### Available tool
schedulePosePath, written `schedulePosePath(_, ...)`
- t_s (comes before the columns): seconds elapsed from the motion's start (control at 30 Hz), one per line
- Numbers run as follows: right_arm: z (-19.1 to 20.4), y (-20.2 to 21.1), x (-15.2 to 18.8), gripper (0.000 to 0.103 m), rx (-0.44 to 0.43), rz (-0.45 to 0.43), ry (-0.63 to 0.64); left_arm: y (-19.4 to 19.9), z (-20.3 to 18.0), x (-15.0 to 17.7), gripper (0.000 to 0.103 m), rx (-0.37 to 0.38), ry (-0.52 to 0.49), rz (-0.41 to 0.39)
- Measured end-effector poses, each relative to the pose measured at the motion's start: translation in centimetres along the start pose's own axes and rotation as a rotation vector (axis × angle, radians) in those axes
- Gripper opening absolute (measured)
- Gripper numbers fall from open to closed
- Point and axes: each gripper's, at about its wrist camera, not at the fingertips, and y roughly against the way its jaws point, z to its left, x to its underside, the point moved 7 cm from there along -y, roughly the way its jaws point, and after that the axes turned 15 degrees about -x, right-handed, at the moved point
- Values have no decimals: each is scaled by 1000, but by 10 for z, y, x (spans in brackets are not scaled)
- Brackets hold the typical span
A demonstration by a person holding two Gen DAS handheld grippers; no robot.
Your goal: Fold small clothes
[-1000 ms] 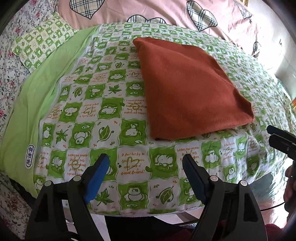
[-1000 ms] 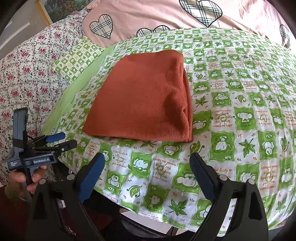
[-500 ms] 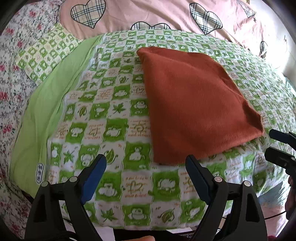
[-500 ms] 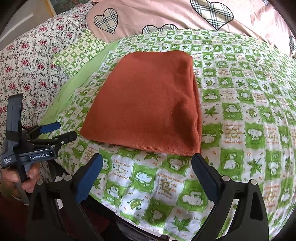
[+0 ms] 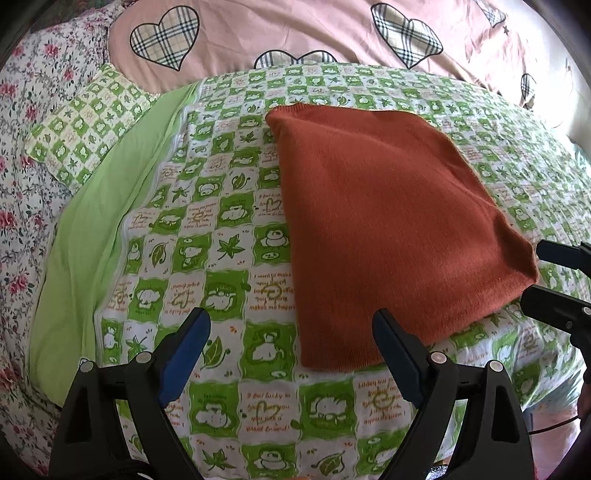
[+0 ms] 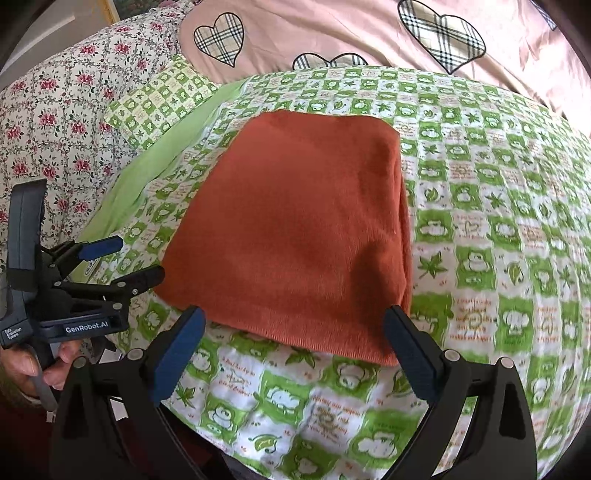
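Observation:
A rust-orange knitted garment (image 5: 388,229) lies folded into a flat rectangle on the green checked quilt (image 5: 207,236). My left gripper (image 5: 290,317) hovers open over the quilt just before the garment's near left corner, with nothing between its blue pads. The right wrist view has the same garment (image 6: 295,229) filling the middle. My right gripper (image 6: 294,314) stands open at its near edge, one finger toward each near corner, gripping nothing. Each gripper also shows in the other's view: the left gripper (image 6: 136,258) beside the garment's left corner, the right gripper (image 5: 535,271) at its right corner.
The quilt (image 6: 498,258) drapes over the bed's front edge. A plain green strip (image 5: 96,236) and a small checked pillow (image 5: 85,133) lie to the left, beside a floral sheet (image 6: 55,122). A pink duvet with plaid hearts (image 5: 295,33) lies behind. A hand (image 6: 48,365) holds the left gripper's handle.
Both grippers have moved forward toward the garment, which now looks larger and closer. The left gripper's jaws stand slightly wider. The garment has not moved.

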Motion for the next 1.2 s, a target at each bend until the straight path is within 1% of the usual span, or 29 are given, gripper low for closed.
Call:
schedulePosePath(0.3, -2, -10, -18, 98, -10, 8, 15, -6, 0, -13, 90, -5, 11, -2)
schedulePosePath(0.6, -10, -18, -30, 98, 0, 16, 10, -10, 4, -27, 91, -5, 35, -15)
schedulePosePath(0.87, -20, -24, -36, 98, 5, 23, -3, -13, 1, -28, 91, 0, 39, -8)
schedulePosePath(1.2, -23, -24, -37, 98, 0, 21, -4, -11, -1, -29, 91, -1, 32, -19)
